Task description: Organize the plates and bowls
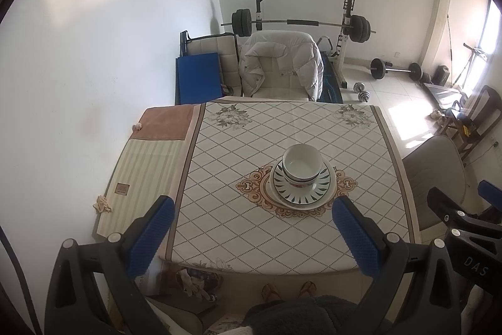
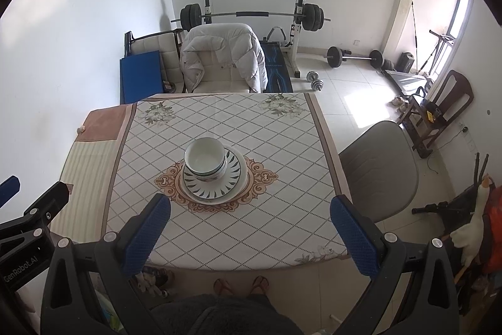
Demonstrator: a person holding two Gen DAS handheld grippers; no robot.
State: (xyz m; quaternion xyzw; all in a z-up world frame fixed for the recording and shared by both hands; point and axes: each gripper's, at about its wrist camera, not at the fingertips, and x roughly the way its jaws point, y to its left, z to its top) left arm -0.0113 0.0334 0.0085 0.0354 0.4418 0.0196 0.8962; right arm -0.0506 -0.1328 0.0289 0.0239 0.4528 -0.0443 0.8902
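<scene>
- While you hold both tools above the near edge of the surface (image 1: 313, 127), your left gripper (image 1: 251, 228) has its jaws spread wide, with nothing between the blue pads (image 1: 150, 237).
- Your right gripper (image 2: 251, 228) matches it: jaws wide apart and empty, also raised over the near edge.
- You see the stack of dishes at the middle of the surface, on the orange ornamental medallion (image 1: 345, 181) printed on the diamond-pattern tablecloth (image 2: 266, 209).
- At the bottom lies a plain white plate (image 1: 313, 202); on it sits a smaller plate (image 1: 301, 192) with dark leaf-shaped marks around its rim.
- On top stand the nested bowls (image 1: 301, 165), white inside, upright and open to the top; dark bands show on their outer walls. You cannot tell exactly how many are nested.
- The stack sits ahead of both grippers and apart from them; from the left wrist it lies slightly right of centre, from the right wrist (image 2: 208, 160) slightly left.
- To the left of the tablecloth lies a striped mat (image 1: 147, 168) with a brown patch at its far end.
- Beyond the far edge stands a chair (image 2: 219, 77) draped with a white padded jacket (image 2: 219, 52), and a barbell rack (image 2: 251, 14) stands by the wall.
- Your feet in sandals (image 2: 241, 284) show below the near edge.
</scene>
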